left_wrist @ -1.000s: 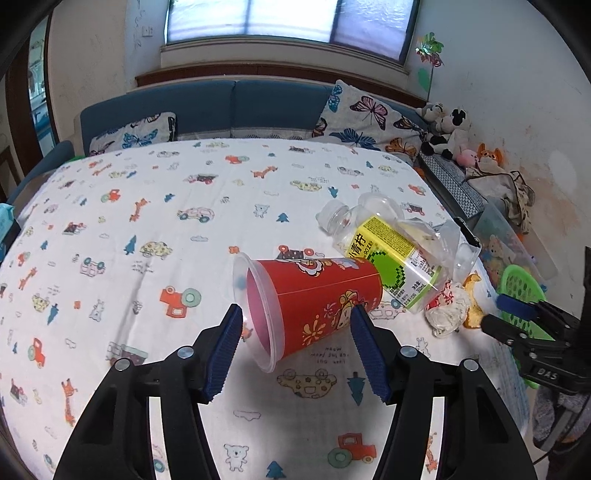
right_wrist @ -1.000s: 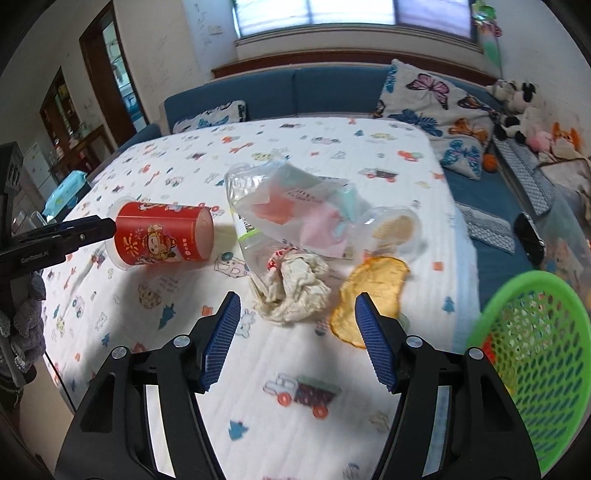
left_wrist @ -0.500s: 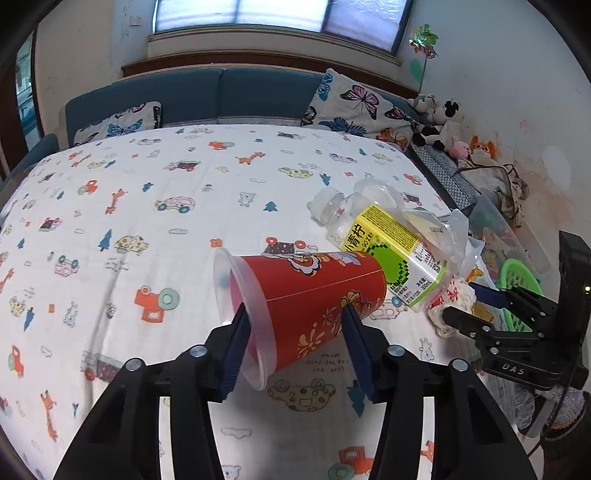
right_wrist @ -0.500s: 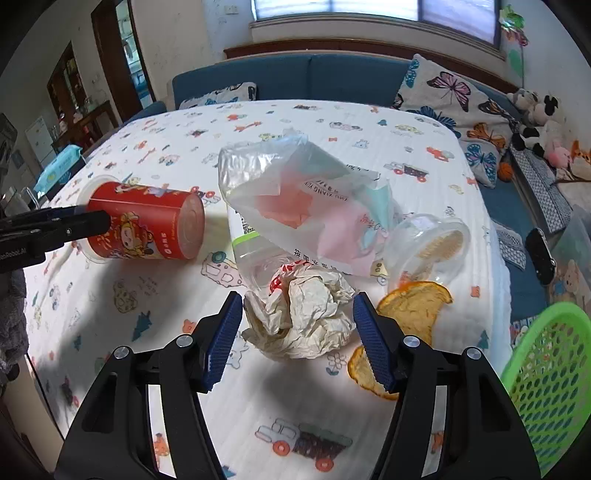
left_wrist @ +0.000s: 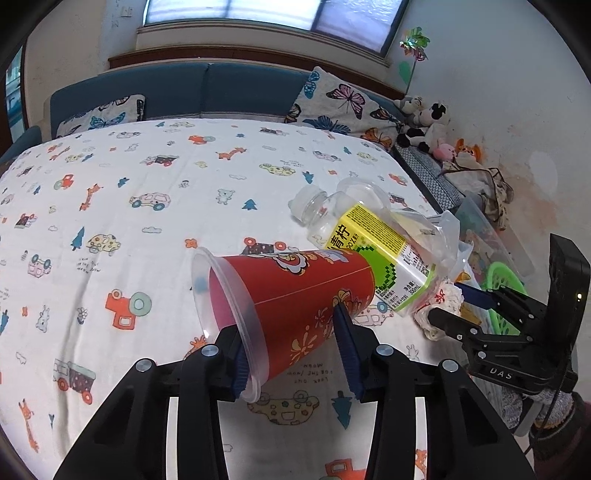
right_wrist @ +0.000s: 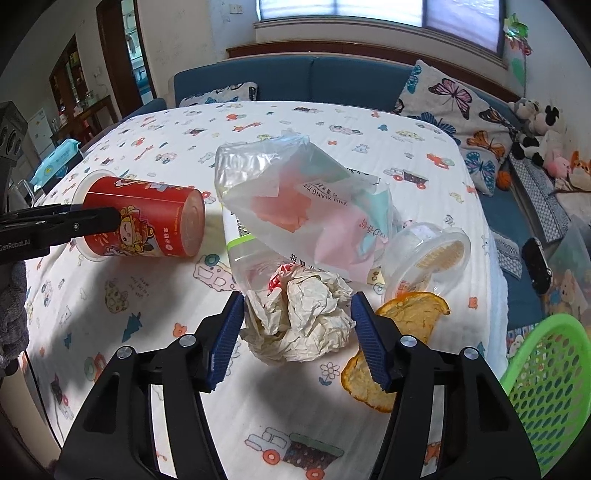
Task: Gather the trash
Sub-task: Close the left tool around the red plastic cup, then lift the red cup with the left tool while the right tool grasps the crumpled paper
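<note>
Since a second ago the left tool (left_wrist: pixel 293 347) has closed onto the red cup (left_wrist: pixel 291 299), while the right tool (right_wrist: pixel 297 336), still spread, straddles the crumpled paper (right_wrist: pixel 299 314), so both pickups look imminent.

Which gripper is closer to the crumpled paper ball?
Right. The right gripper has its open jaws on either side of the crumpled paper ball. The left gripper is off to the side, with its jaws around the red cup.

Blue sofa (left_wrist: pixel 207 90) beneath window (left_wrist: pixel 273 16)
</note>
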Tool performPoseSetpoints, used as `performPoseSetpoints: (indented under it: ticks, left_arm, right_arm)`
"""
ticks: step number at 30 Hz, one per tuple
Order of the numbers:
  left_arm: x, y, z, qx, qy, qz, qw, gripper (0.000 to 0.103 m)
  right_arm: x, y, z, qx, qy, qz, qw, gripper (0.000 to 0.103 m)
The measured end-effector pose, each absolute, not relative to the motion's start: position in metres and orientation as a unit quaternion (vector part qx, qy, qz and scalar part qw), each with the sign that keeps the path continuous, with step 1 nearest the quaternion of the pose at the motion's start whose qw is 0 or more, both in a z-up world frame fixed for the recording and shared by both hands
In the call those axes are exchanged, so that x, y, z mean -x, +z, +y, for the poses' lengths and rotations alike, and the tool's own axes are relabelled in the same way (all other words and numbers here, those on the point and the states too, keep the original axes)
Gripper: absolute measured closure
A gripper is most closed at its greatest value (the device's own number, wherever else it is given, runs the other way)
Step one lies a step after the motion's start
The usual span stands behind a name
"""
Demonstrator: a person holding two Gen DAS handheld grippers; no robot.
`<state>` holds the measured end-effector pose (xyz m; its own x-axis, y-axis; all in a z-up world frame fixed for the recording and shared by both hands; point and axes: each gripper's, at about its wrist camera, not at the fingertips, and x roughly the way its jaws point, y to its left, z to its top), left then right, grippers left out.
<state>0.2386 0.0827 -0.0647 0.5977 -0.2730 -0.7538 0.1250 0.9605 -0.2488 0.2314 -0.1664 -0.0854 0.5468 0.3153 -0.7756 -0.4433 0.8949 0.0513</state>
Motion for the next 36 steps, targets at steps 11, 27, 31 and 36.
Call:
performPoseSetpoints:
  ticks: [11,27,31,36]
  left_arm:
    - [-0.243,-0.069,0.080,0.095,-0.128,0.436,0.886,0.062]
    - [-0.232,-0.060,0.064,0.098,-0.161,0.414,0.891,0.097]
    - [-0.223,-0.053,0.061,0.094,-0.161,0.409,0.893,0.097]
    - [-0.204,-0.035,0.052,0.086,-0.170,0.391,0.901,0.097]
  right_arm:
    - [-0.234,-0.091,-0.168,0.076,0.219,0.434,0.871,0.037]
    - [-0.209,-0.079,-0.176,0.062,0.220,0.423,0.877,0.050]
    - [-0.198,-0.070,-0.183,0.055,0.215,0.415,0.882,0.050]
    - [-0.183,-0.057,-0.196,0.043,0.208,0.403,0.890,0.050]
